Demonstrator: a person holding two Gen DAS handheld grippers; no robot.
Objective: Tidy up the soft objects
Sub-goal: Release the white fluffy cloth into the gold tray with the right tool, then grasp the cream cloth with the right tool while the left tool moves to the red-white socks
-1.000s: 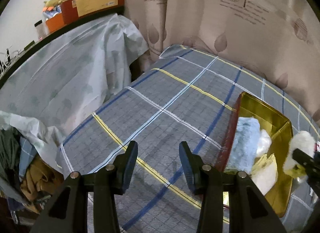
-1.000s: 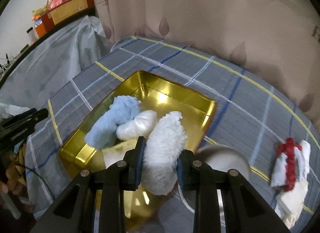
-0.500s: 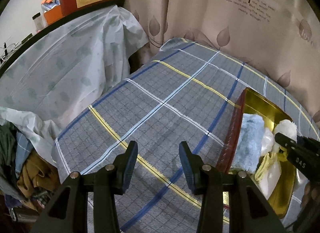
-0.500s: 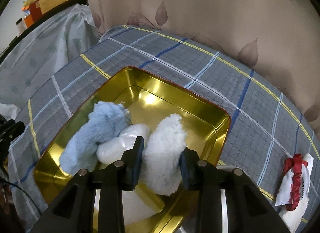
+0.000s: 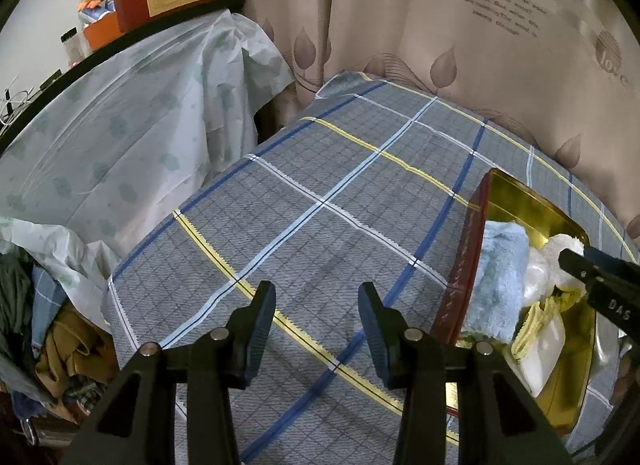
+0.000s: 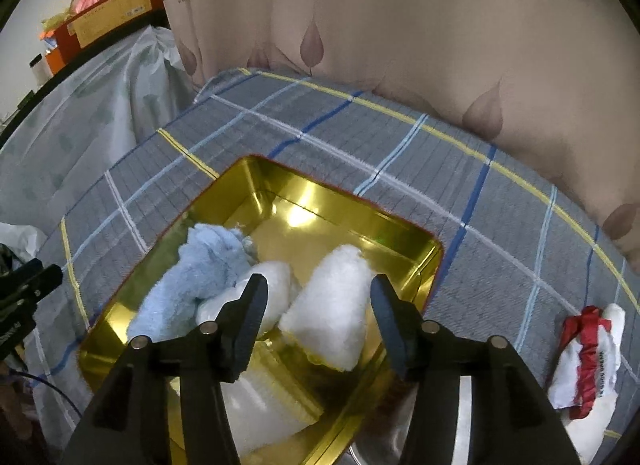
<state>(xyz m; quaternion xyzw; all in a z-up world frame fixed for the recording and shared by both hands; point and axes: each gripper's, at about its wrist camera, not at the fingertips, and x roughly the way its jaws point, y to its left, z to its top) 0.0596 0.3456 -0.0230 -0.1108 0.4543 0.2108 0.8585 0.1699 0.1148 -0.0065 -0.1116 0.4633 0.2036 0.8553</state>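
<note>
White fluffy toy (image 6: 332, 307) inside gold tin (image 6: 400, 231)

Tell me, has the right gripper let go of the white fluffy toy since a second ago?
Yes. The right gripper has opened, and the white fluffy toy now rests inside the gold tin.

Shiny gold metal tin (image 6: 404, 233), fluffy white plush (image 6: 332, 305) and blue fleece towel (image 6: 196, 277) inside, matte woven plaid cloth (image 5: 320, 201) underneath.

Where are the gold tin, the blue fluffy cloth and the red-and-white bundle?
gold tin (image 6: 400, 225): right wrist view, far rim.
blue fluffy cloth (image 6: 200, 277): right wrist view, its middle.
red-and-white bundle (image 6: 592, 353): right wrist view, the red band.
</note>
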